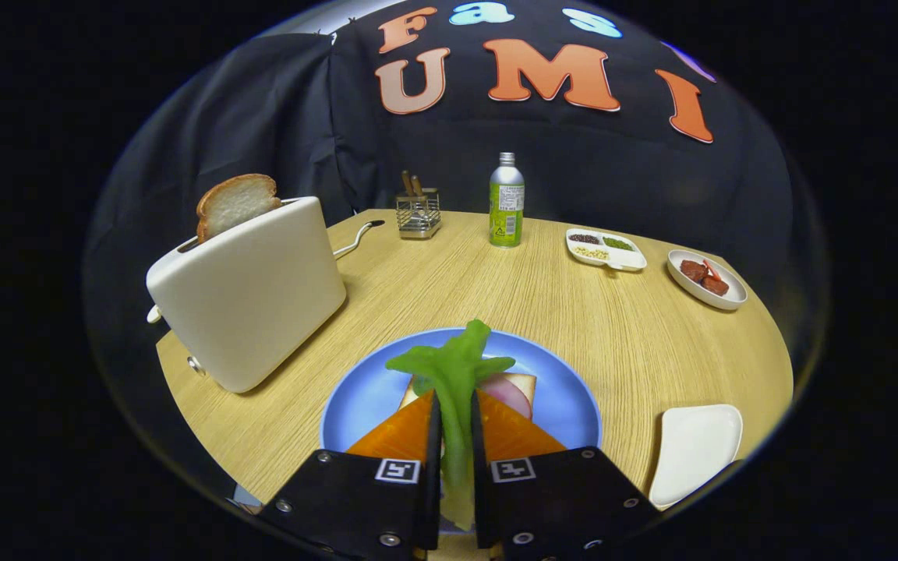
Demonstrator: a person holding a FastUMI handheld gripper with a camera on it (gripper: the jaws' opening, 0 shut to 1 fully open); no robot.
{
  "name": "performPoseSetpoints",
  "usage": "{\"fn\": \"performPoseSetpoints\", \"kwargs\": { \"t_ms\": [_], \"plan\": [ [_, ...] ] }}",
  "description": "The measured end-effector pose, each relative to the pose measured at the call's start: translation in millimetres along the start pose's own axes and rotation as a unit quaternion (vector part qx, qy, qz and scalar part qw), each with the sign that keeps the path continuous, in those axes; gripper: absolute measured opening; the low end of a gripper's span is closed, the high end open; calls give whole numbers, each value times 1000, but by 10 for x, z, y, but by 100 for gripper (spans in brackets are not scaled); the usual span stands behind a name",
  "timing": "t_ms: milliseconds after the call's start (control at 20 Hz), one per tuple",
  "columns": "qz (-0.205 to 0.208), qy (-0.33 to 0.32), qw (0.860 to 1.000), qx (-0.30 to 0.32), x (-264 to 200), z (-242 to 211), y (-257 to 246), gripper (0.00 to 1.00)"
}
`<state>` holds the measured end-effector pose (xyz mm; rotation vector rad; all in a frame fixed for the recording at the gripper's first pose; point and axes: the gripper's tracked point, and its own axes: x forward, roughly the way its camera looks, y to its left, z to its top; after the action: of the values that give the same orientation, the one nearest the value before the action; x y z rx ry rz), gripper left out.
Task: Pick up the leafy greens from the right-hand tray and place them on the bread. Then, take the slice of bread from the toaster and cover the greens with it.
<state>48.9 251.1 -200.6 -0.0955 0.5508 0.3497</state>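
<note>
Over the blue plate, near the front of the worktop, the gripper is held with its fingers drawn almost together on the stalk of the leafy greens. The stalk runs up the narrow gap between them, and both appear to press on it. The leafy head spreads out just ahead of the fingertips and points away from them.

Beneath the greens, on the plate, a slice of bread can be seen, with what looks like a pink slice of ham lying on it. Most of that stack is hidden behind the fingers, so how high the greens hang above it cannot be told.

The step in hand is judged to be the setting down of the greens on the bread. It would be done well if the greens were lowered until the leaves rest on the stack, centred over the slice and not trailing over its edge. The fingers should then be opened only a little and drawn straight back, so that the stalk is not dragged off.

A second slice of bread stands upright in the slot of the toaster, beyond the plate and to the left, well apart from the fingers. A white tray lies on the worktop just to the right of the plate.
</note>
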Motion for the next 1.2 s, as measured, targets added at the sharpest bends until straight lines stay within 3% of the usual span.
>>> {"fn": "performPoseSetpoints", "kwargs": {
  "t_ms": [150,300,450,550,750,1200],
  "plan": [
    [-10,2,1000,-2,12,-22,-38,43],
    [-13,-5,1000,4,-27,28,-53,58],
    [-22,-17,1000,9,-84,153,-67,81],
    [-28,-25,999,13,-126,285,-61,88],
    [-39,-45,998,12,-233,607,19,97],
    [-44,-83,995,-16,-405,1484,612,97]
  ]
}}
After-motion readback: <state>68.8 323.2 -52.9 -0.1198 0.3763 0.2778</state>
